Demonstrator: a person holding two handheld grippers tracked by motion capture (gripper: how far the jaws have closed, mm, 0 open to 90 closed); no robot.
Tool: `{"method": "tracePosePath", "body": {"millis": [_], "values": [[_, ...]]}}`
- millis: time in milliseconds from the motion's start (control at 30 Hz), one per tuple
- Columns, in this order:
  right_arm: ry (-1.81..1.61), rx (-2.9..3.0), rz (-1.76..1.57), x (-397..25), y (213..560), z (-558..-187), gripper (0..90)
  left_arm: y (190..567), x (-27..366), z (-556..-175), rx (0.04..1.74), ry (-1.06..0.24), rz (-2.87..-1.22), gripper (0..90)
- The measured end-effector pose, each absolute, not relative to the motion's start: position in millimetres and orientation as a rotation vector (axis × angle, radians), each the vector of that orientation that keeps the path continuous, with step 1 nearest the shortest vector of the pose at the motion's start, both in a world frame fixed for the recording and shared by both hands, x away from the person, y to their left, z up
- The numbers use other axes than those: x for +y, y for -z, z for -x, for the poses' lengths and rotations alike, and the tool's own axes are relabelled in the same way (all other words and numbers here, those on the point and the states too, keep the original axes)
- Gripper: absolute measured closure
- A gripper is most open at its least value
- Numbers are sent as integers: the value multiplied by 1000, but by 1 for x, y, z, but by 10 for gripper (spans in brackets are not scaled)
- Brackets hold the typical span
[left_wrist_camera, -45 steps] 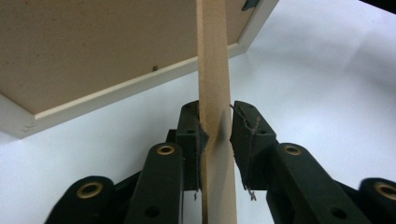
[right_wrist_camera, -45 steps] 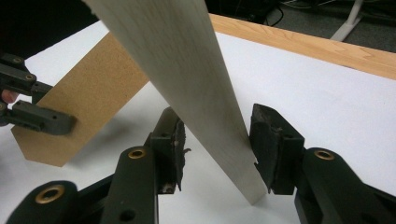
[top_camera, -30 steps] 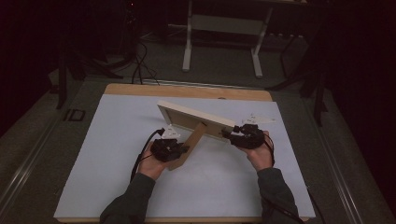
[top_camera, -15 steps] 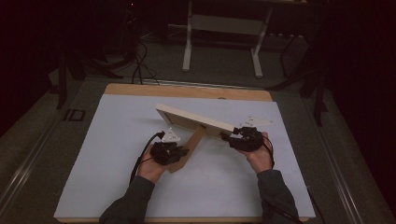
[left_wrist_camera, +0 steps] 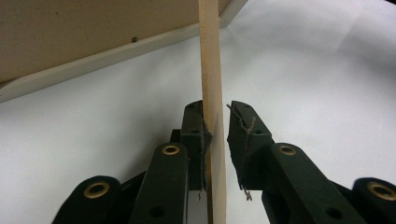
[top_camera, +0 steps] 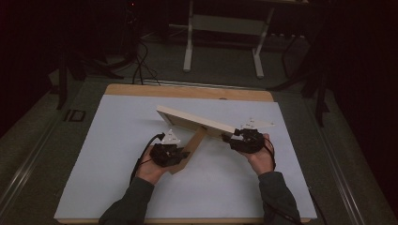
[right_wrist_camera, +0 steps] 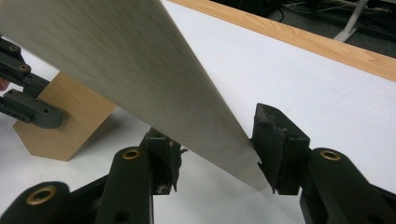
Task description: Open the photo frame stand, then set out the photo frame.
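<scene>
A pale wooden picture frame hangs tilted over the white mat, its right end low. Its brown back stand slopes down to the mat. My left gripper has that stand edge-on between its jaws. The left pad touches it and a thin gap shows at the right pad, so the left gripper is slightly open. The frame's back fills the upper left there. My right gripper is shut on the frame's right corner, one jaw under the panel and one on its edge. The stand and left gripper show beyond.
The white mat covers a wooden table whose bare far edge shows behind it. A metal frame with two legs and cables stand on the dark floor beyond. Open mat lies left, right and in front of the hands.
The frame has tipped from nearly upright, face showing, to a flatter edge-on slant, and its right end has sunk with the right gripper. The left gripper has stayed at the stand.
</scene>
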State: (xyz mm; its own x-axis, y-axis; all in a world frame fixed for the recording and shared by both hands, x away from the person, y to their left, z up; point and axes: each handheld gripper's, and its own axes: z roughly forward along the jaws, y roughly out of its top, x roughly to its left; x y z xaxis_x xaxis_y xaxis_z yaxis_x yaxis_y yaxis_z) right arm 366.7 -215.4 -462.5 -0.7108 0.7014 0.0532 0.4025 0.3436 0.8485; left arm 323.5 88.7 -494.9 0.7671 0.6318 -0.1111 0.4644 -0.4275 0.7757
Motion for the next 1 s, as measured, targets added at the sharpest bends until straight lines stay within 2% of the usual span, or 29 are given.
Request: {"method": "tracePosePath", "body": {"millis": [1000], "values": [[-1318,2282,-983,-216,464,-366,519,475,113,-322,845,-297,-1960,711]]}}
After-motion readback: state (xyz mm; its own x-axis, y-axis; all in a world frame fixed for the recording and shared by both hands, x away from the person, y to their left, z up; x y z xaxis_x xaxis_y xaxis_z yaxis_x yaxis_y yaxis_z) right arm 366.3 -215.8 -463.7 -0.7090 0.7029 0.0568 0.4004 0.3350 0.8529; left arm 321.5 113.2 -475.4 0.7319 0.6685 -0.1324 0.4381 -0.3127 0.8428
